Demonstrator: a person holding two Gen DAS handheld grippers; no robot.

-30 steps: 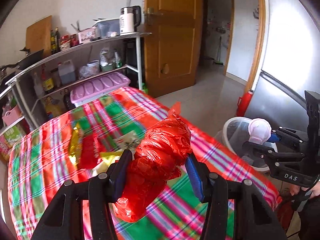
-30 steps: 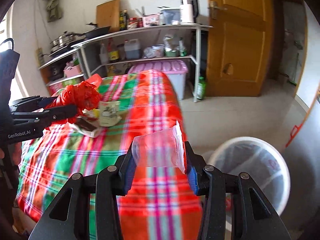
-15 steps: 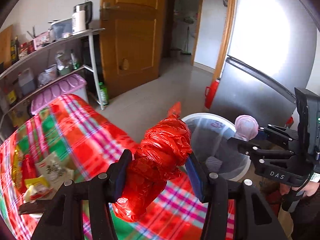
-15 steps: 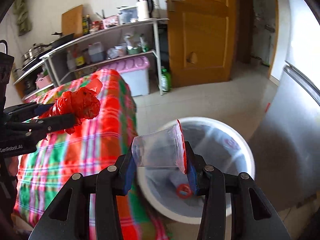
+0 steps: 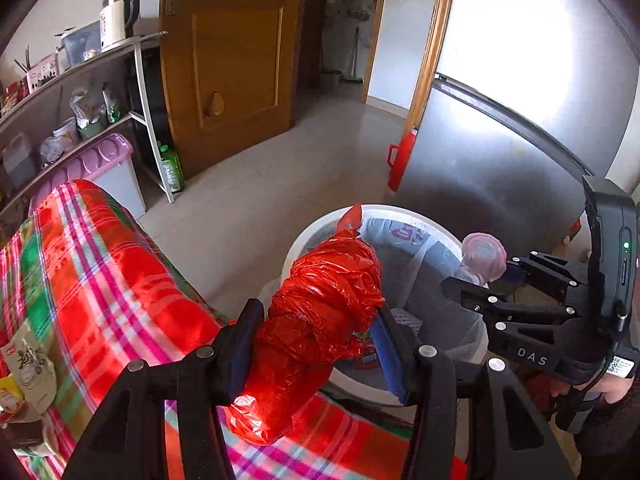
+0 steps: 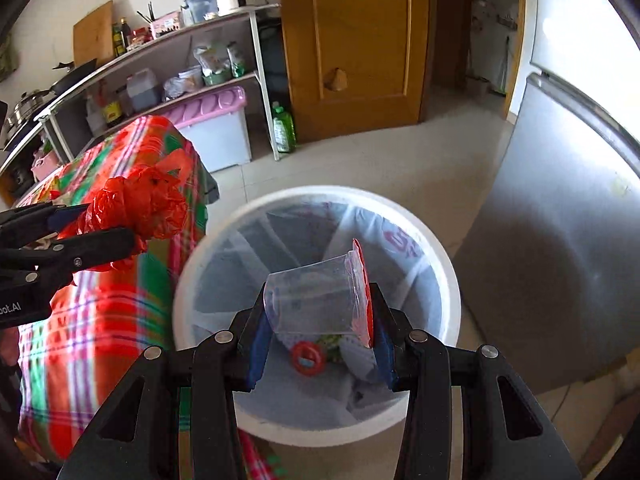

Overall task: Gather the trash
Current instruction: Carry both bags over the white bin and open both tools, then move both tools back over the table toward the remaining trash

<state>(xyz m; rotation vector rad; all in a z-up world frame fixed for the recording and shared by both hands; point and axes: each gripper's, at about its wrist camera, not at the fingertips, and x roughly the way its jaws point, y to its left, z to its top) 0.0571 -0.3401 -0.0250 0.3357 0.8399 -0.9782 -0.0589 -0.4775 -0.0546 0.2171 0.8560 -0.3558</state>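
Observation:
My left gripper (image 5: 316,336) is shut on a crumpled red plastic bag (image 5: 320,320) and holds it at the table's edge, beside the white trash bin (image 5: 308,236). The bag also shows in the right wrist view (image 6: 136,208). My right gripper (image 6: 320,332) is shut on a clear plastic cup (image 6: 316,300) with a red-edged lid and holds it on its side right above the open bin (image 6: 208,248). The cup also shows in the left wrist view (image 5: 482,256). Some trash lies at the bin's bottom.
The table carries a red and green plaid cloth (image 5: 100,272) with snack wrappers (image 5: 28,368) at its left. A steel fridge (image 5: 500,160) stands right behind the bin. A metal shelf rack (image 6: 180,48), a lilac-lidded box (image 6: 216,128) and a wooden door (image 6: 352,40) are farther back.
Both grippers have swung right, away from the table and toward the bin. The cup now hangs over the bin's opening and the red bag has reached the bin's near rim.

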